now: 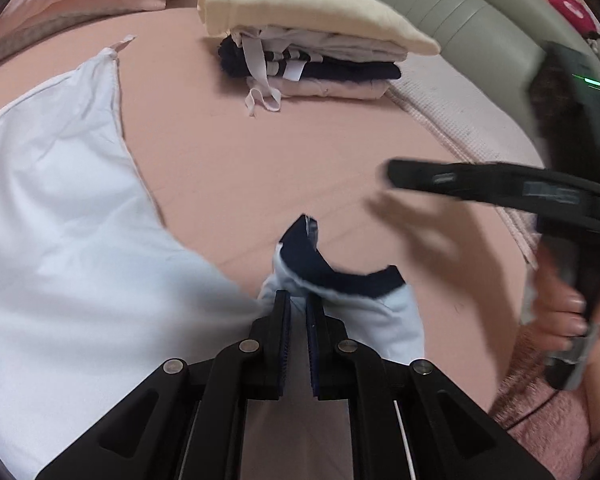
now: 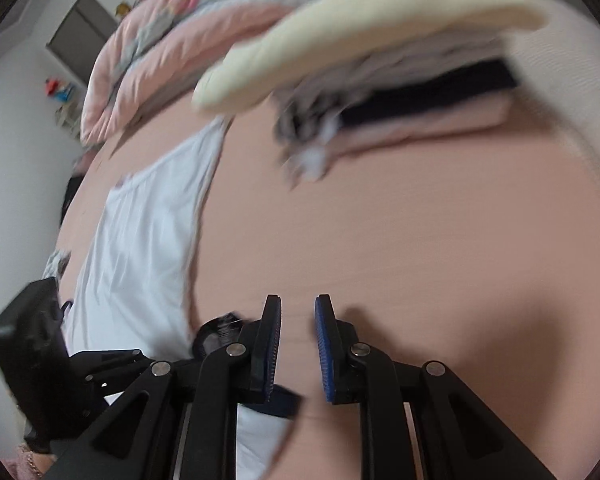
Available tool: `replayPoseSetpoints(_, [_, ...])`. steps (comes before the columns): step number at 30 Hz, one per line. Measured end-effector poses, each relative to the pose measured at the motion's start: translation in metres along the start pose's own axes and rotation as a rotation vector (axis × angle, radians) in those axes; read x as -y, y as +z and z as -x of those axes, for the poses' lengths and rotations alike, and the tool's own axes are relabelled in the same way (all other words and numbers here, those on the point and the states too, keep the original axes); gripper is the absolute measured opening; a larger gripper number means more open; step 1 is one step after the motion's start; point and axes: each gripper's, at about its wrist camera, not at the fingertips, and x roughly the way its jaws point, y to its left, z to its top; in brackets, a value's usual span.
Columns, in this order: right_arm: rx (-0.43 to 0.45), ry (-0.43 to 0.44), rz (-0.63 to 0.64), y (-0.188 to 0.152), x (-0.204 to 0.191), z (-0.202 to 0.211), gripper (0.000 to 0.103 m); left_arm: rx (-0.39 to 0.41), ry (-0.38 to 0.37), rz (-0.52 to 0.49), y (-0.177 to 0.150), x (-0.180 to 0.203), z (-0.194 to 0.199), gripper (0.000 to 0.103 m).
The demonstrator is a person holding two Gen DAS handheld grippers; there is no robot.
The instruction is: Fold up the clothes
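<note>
Left claw pinching the pale blue shirt on the bed

The left claw (image 1: 298, 304) is clenched on the pale blue shirt (image 1: 68, 216) just below its dark collar (image 1: 340, 268), the shirt lying across the pink bed (image 1: 260, 160); the right claw (image 2: 298, 312) hangs with its jaws apart and nothing between them, and a stack of folded clothes (image 1: 320, 60) sits farther back

Right claw (image 2: 297, 316) low centre, jaws slightly apart, nothing between them, over the pink bed sheet (image 2: 420, 240). White garment (image 2: 148, 236) spread left of the claw, its dark collar (image 2: 220, 332) just beside the left finger. Folded stack (image 2: 400, 104), cream piece on top, well beyond the claw. Pink quilt (image 2: 152, 52) beyond-left. View blurred.
</note>
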Motion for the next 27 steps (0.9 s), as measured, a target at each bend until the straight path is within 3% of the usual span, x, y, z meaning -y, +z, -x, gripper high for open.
replayPoseSetpoints(3, [-0.05,0.047,0.079,-0.006,-0.005,-0.004,0.018,0.046,0.065,0.013,-0.002,0.006,0.016,0.007])
replayPoseSetpoints(5, [-0.1,0.028,0.18,-0.02,-0.019,-0.009,0.018,0.072,0.024,0.053,-0.008,0.003,0.025,0.007])
replayPoseSetpoints(7, [-0.147,0.024,0.264,-0.038,-0.03,-0.012,0.02,0.045,0.015,0.083,-0.016,0.0,0.022,0.007])
replayPoseSetpoints(8, [-0.165,0.002,0.304,-0.047,-0.035,-0.014,0.025,0.019,0.04,0.086,-0.02,-0.002,0.016,0.007])
replayPoseSetpoints(10, [-0.172,-0.161,0.39,-0.058,-0.039,-0.02,0.028,0.02,0.049,0.095,-0.023,-0.002,0.015,0.007])
replayPoseSetpoints(11, [-0.161,-0.204,0.375,-0.06,-0.034,-0.016,0.028,0.033,0.047,0.106,-0.024,-0.002,0.018,0.007])
replayPoseSetpoints(16, [-0.072,-0.224,0.137,-0.059,0.0,0.022,0.032,0.069,0.027,0.114,-0.028,0.005,0.028,0.007])
replayPoseSetpoints(21, [-0.158,0.108,-0.044,-0.07,-0.002,0.014,0.038,0.105,-0.025,0.15,-0.036,0.004,0.034,0.007])
replayPoseSetpoints(25, [-0.114,0.083,-0.038,-0.066,-0.013,-0.001,0.04,0.152,-0.027,0.129,-0.02,0.007,0.037,0.007])
replayPoseSetpoints(27, [-0.09,0.099,-0.069,-0.064,-0.011,-0.005,0.04,0.12,-0.014,0.114,-0.007,0.006,0.028,0.007])
